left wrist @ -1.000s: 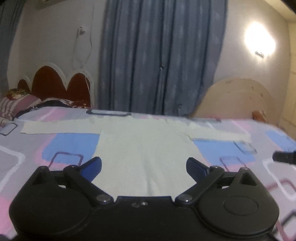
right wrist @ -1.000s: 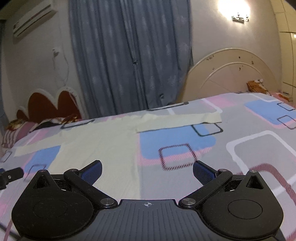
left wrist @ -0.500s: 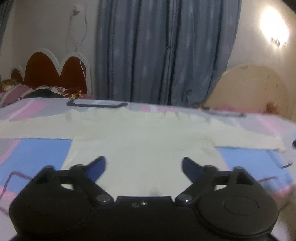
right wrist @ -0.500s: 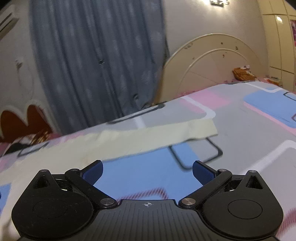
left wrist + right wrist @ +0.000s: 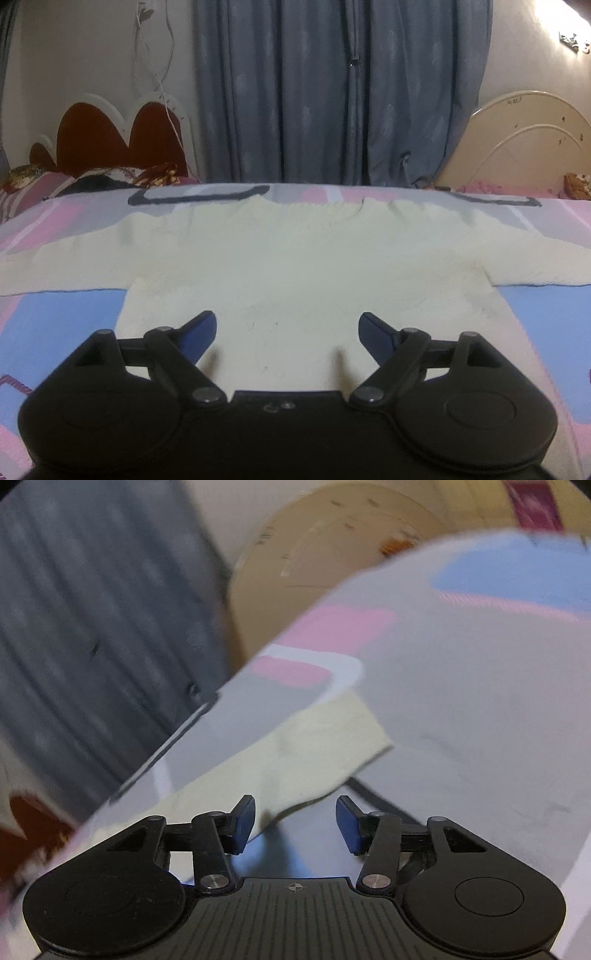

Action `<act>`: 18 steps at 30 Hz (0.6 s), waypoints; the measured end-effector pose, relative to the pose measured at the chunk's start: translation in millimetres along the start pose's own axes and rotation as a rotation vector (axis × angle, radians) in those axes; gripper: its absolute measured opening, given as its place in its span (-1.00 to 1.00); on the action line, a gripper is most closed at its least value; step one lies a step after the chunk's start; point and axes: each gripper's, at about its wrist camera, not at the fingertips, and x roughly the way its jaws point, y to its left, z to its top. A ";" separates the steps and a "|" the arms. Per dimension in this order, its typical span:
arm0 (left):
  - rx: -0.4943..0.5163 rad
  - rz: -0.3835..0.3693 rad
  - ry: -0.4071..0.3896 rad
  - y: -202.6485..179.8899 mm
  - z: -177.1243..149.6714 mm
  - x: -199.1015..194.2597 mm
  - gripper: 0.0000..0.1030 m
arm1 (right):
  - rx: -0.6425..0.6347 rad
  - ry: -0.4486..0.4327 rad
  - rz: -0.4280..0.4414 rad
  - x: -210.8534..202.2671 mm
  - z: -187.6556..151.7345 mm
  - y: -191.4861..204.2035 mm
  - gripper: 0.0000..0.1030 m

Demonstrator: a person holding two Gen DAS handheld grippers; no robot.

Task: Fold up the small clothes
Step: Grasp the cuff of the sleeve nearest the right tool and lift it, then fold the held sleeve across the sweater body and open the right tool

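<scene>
Sweater (image 5: 295, 266): cream, long-sleeved, flat on the bedspread (image 5: 55, 314), neck at 12 o'clock by the far edge, sleeves spread out toward 9 and 3. Body fills the centre of the left wrist view, hem running under the tool at 6.

Left gripper (image 5: 287, 328): jaws spread wide, nothing between them, low over the lower body of the sweater. Blue pads (image 5: 201, 326) throw shadows on the fabric just behind; contact can't be confirmed.

Right gripper (image 5: 295, 821): view tilted and motion-blurred. Jaws partly open, narrower than the left, holding nothing. Right sleeve (image 5: 295, 753) runs from 8 o'clock up to its cuff end at about 2. Left pad overlaps the sleeve's near edge; right pad is over bare bedspread. Can't tell if either touches.

Bedspread is grey with pink, blue and white blocks and dark outlined squares.

Behind, left view: grey-blue curtains (image 5: 332, 92) at 12, red scalloped headboard (image 5: 122, 144) with pillows (image 5: 33, 184) at 10, cream arched headboard (image 5: 524, 144) at 2. Wall lamp (image 5: 574, 37) at the top right corner, cord (image 5: 162, 74) hanging on the wall at 11.
</scene>
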 end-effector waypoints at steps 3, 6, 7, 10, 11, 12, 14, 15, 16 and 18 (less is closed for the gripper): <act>0.008 0.001 0.009 -3.5 -0.2 5.4 0.62 | 0.012 -0.013 0.014 1.2 3.0 -4.1 -0.04; 0.019 0.001 0.014 -6.7 1.5 10.6 0.62 | 0.036 -0.025 0.035 2.9 5.7 -9.5 -0.07; 0.022 0.003 0.015 -6.8 2.8 12.2 0.62 | 0.040 -0.027 0.031 3.6 7.3 -11.2 -0.18; 0.027 0.012 0.022 -4.6 6.7 18.5 0.63 | 0.049 -0.005 0.005 6.8 10.3 -16.3 -0.80; 0.028 0.017 0.027 -3.0 8.1 20.5 0.63 | 0.037 0.005 0.008 8.6 12.0 -17.1 -0.98; 0.025 0.022 0.027 -0.4 9.4 21.1 0.63 | 0.006 0.005 0.006 5.6 13.8 -15.7 -0.98; 0.022 0.026 0.018 5.1 11.8 20.4 0.65 | -0.066 -0.043 0.008 -11.1 16.7 -7.1 -0.98; 0.030 0.027 0.021 7.1 12.6 21.2 0.66 | -0.107 -0.093 0.023 -23.1 16.2 -3.4 -0.98; 0.038 0.028 0.029 9.3 12.9 22.8 0.66 | -0.146 -0.106 -0.002 -24.6 14.3 -1.7 -0.98; 0.041 0.022 0.042 15.6 13.8 25.3 0.66 | -0.125 0.007 -0.081 -4.0 13.0 -9.0 -0.98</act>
